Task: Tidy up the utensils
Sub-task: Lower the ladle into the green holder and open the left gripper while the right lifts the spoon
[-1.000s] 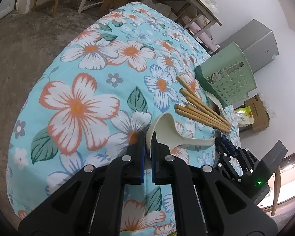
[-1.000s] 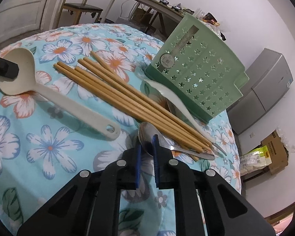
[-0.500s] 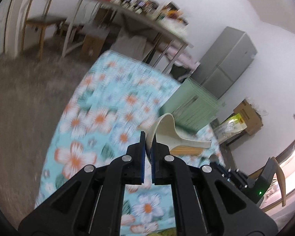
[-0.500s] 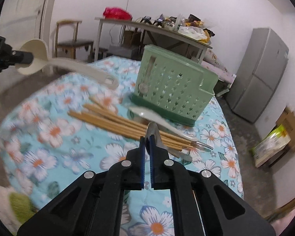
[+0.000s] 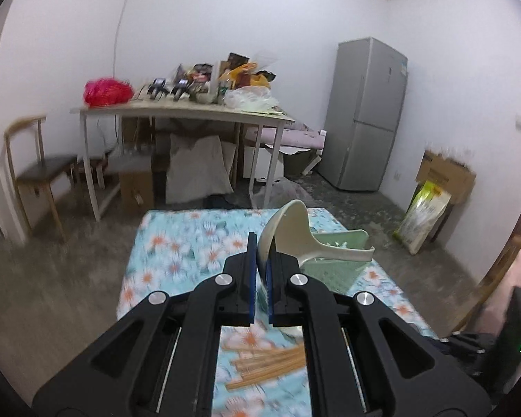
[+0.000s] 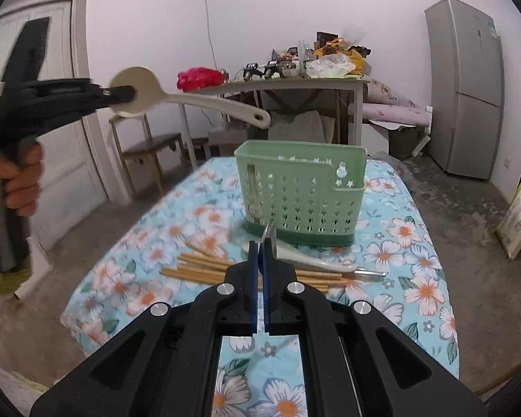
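Note:
My left gripper [image 5: 260,243] is shut on the bowl of a cream ladle [image 5: 295,232], held in the air with its handle pointing right. In the right wrist view that left gripper [image 6: 130,94] and ladle [image 6: 198,102] hang high above and left of the green perforated caddy [image 6: 300,187]. My right gripper [image 6: 260,246] is shut on the bowl of a metal spoon [image 6: 269,234], lifted off the cloth in front of the caddy; the spoon's handle is hidden. Wooden chopsticks [image 6: 205,267] and a white spoon [image 6: 312,260] lie on the cloth below.
The floral tablecloth [image 6: 416,278] covers a small table. A person's hand [image 6: 21,177] grips the left tool at the left edge. Behind stand a cluttered long table [image 6: 295,83], a wooden chair [image 6: 149,149], a grey fridge [image 6: 465,87] and a cardboard box [image 5: 444,173].
Both grippers rose from the cloth and levelled out. The ladle went up with the left gripper. The right jaws closed fully on the metal spoon and lifted it.

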`<state>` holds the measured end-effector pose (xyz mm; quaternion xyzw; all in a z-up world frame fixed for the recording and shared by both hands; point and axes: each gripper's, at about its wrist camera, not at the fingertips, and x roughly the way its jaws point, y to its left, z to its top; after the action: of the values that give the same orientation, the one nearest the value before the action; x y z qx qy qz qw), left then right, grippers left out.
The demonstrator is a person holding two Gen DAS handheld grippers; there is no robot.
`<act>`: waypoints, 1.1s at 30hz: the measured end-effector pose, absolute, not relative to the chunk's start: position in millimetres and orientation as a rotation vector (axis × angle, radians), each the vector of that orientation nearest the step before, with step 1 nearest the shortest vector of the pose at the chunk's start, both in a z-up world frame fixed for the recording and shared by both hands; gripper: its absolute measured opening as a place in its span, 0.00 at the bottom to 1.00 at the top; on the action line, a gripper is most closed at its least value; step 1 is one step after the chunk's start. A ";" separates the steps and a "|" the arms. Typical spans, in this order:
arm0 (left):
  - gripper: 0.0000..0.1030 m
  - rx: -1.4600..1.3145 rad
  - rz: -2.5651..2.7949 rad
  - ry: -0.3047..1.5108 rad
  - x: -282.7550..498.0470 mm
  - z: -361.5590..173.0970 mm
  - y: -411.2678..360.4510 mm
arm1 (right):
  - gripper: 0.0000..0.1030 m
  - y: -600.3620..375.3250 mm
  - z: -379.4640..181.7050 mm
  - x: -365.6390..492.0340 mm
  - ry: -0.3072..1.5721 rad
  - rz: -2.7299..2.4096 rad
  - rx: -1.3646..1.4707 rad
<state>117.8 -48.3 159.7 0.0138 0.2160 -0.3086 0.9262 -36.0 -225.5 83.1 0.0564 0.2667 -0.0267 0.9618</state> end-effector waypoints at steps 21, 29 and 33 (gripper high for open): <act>0.03 0.804 -0.492 0.271 159.8 118.4 -174.5 | 0.02 -265.2 92.2 3.6 0.517 -0.050 0.189; 0.35 0.668 -0.601 0.397 187.7 108.8 -177.4 | 0.02 -284.2 94.7 12.1 0.516 -0.068 0.235; 0.46 0.480 -0.692 0.468 200.4 113.5 -163.6 | 0.02 -299.5 103.5 9.5 0.496 -0.078 0.262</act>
<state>200.4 -163.6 113.5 0.2310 0.2253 -0.3325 0.8862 9.5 -299.5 103.5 0.1294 0.2449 -0.0387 0.9601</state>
